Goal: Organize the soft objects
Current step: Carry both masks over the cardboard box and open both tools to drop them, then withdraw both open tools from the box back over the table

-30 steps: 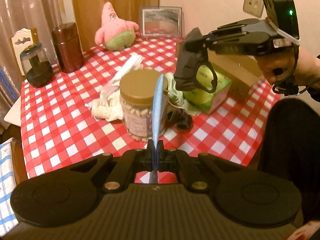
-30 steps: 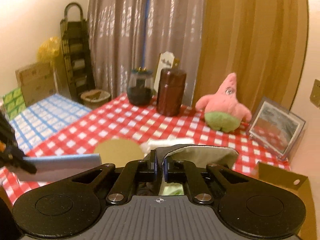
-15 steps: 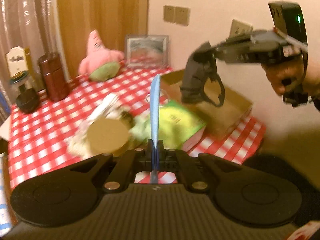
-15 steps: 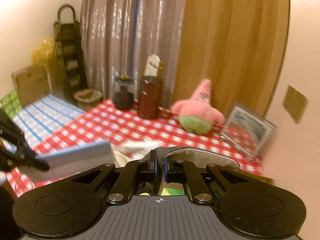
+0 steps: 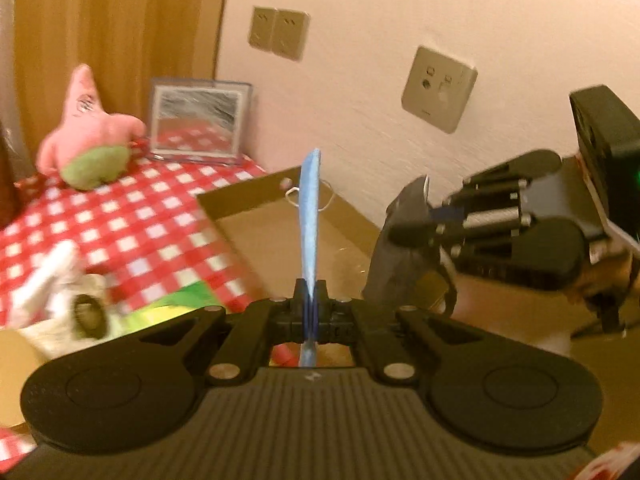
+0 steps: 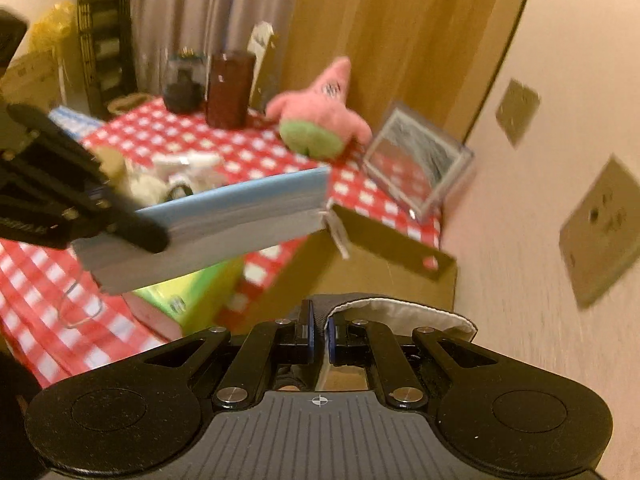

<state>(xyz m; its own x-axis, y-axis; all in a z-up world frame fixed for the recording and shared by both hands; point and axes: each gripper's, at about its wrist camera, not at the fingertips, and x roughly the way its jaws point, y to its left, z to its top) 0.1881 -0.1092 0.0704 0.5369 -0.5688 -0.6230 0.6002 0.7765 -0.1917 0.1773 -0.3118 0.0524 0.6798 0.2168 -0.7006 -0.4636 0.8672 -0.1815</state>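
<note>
Both grippers swung over cardboard box [image 5: 256, 216]; left gripper [image 5: 310, 312] pinching flat blue pad [image 5: 310, 216].

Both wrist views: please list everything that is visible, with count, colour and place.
Face mask: 1, blue, held edge-on in left gripper, above the box.
Fabric pouch: 1, dark grey with pale lining, held in right gripper.
Cardboard box: 1, brown, open, table's wall side.
Star plush: 1, pink and green, far table end.
Mirror frame: 1, clear, beside plush.
Tissue pack: 1, green, next to box.
White cloths: pile, mid table.
Canister: 1, dark brown, far edge.
Tablecloth: 1, red-white check.
Wall sockets: 3, beige.
Left gripper: black, shut.
Right gripper: black, shut.
</note>
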